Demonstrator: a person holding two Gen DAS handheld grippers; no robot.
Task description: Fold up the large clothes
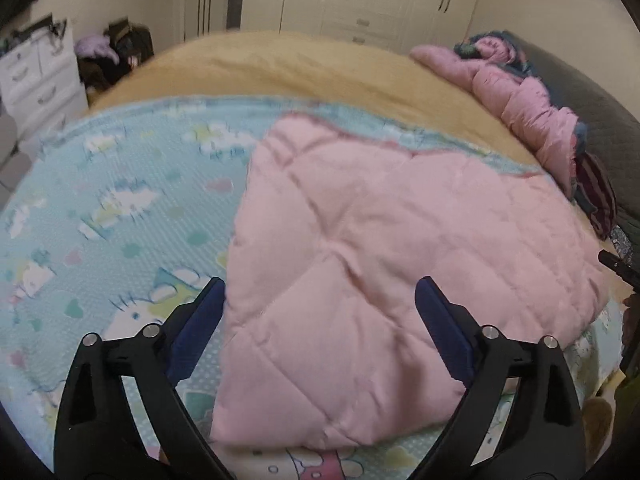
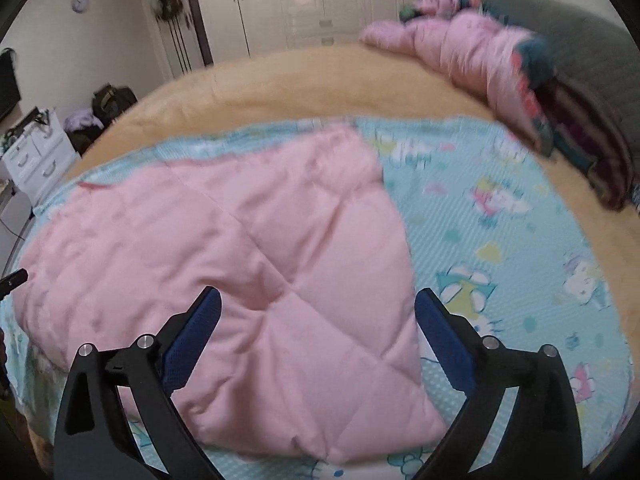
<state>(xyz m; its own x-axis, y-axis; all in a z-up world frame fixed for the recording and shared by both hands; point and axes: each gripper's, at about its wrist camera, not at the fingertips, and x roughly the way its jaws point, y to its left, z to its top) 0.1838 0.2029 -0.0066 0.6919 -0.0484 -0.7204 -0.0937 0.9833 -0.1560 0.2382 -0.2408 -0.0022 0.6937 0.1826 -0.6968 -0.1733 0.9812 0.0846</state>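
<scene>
Grippers [image 1: 320,292] wide; print (perhaps cats) unlettered.

Pink quilt [image 2: 240,248] on blue sheet [image 2: 500,240], right hand-held gripper [image 2: 318,312] spread empty

Open blue cartoon sheet [image 1: 120,208] left of pink quilt [image 1: 380,240] and right of it, bare yellow blanket [image 1: 280,68] beyond; pink padded jacket [image 1: 520,108] and dark clothes pile [image 2: 592,152] crowd far right edge by headboard [image 2: 560,24]
</scene>
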